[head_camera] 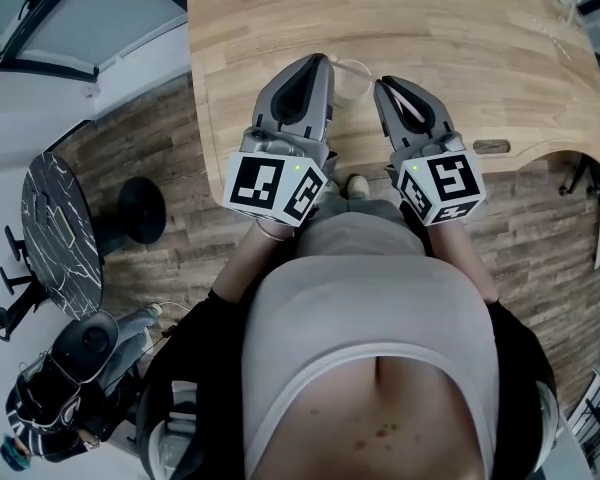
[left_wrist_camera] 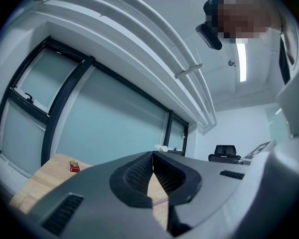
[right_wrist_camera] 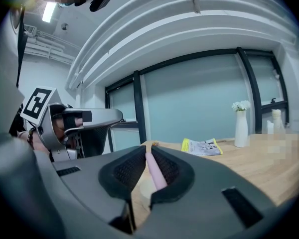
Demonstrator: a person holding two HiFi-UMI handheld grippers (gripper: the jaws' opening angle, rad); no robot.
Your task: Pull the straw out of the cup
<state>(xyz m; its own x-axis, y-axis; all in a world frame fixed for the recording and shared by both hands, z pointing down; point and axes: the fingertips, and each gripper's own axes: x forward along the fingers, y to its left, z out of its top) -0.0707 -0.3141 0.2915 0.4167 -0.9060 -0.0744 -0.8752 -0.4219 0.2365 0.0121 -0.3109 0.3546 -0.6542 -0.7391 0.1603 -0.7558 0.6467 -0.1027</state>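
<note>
A clear cup stands on the wooden table near its front edge, between my two grippers. My right gripper is just right of the cup. In the right gripper view this gripper is shut on a pink straw, which slants between the ribbed pads, with the cup's pale rim below. My left gripper lies along the cup's left side. In the left gripper view its jaws meet at the tips with nothing between the pads. Both grippers point roughly level.
A yellow booklet and a white vase with flowers sit farther back on the table. A small red object lies at the far left corner. A dark round side table stands on the floor to the left.
</note>
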